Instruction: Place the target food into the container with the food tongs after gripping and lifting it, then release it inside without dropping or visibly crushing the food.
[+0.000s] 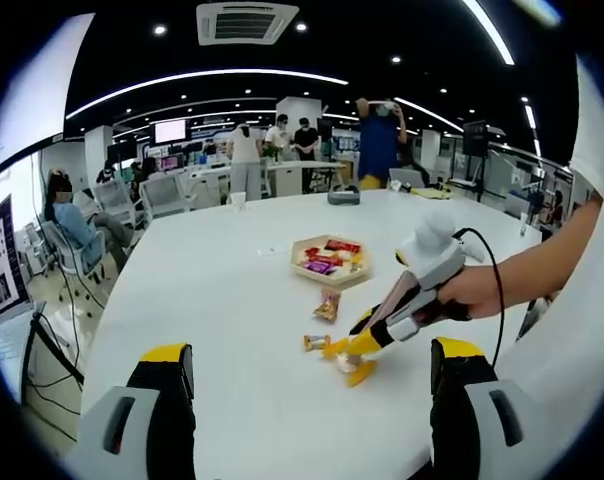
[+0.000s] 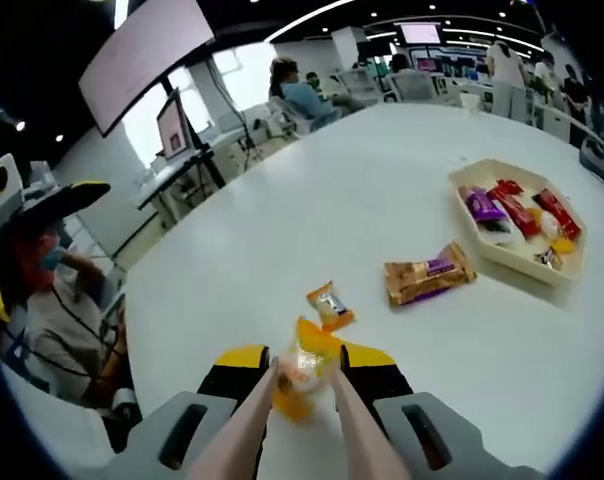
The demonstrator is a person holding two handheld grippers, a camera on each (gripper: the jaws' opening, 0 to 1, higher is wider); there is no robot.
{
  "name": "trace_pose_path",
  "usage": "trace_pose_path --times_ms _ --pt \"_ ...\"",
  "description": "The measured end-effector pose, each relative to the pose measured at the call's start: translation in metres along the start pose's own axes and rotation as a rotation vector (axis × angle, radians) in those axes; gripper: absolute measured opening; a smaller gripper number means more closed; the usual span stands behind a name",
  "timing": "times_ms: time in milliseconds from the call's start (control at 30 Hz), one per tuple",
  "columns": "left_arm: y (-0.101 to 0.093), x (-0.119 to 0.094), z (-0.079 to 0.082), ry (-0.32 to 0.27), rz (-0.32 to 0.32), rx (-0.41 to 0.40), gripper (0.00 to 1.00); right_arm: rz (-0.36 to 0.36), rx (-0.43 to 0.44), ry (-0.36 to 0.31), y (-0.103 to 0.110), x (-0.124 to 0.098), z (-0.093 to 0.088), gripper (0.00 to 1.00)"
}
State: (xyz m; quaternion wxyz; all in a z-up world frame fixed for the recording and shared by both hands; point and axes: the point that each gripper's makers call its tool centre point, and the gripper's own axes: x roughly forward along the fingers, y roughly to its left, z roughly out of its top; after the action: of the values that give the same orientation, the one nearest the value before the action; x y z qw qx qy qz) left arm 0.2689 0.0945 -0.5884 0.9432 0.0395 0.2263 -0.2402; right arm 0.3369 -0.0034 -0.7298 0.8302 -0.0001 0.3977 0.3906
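My right gripper [image 2: 304, 358] is shut on a pair of pale food tongs [image 2: 252, 425], and their tips pinch an orange-wrapped candy [image 2: 300, 378] low over the white table [image 2: 282, 200]. Whether the candy touches the table I cannot tell. From the left gripper view, the same right gripper [image 1: 414, 290] reaches in from the right in a person's hand, with the candy [image 1: 354, 366] at the tong tips. My left gripper [image 1: 310, 352] is open, its jaws wide apart with nothing between them. The beige tray [image 2: 570, 268] [image 1: 304, 270] holds several wrapped snacks.
A small orange candy [image 2: 330, 305] [image 1: 316, 343] and a tan snack packet [image 2: 427, 275] [image 1: 328, 305] lie on the table between the tongs and the tray. A seated person in a hat [image 2: 42, 260] is close at the table's edge. Several people stand by desks [image 1: 282, 140] at the back.
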Motion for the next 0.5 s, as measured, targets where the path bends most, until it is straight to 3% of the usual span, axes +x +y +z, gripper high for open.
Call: trace_pose_path --times_ms 267,500 --pt "0.009 -0.007 -0.004 0.011 0.024 0.005 0.98 0.011 -0.022 0.04 0.009 0.009 0.001 0.28" --pt "0.015 -0.015 -0.007 0.021 0.044 0.007 0.97 0.028 0.011 0.057 0.015 0.017 0.001 0.28"
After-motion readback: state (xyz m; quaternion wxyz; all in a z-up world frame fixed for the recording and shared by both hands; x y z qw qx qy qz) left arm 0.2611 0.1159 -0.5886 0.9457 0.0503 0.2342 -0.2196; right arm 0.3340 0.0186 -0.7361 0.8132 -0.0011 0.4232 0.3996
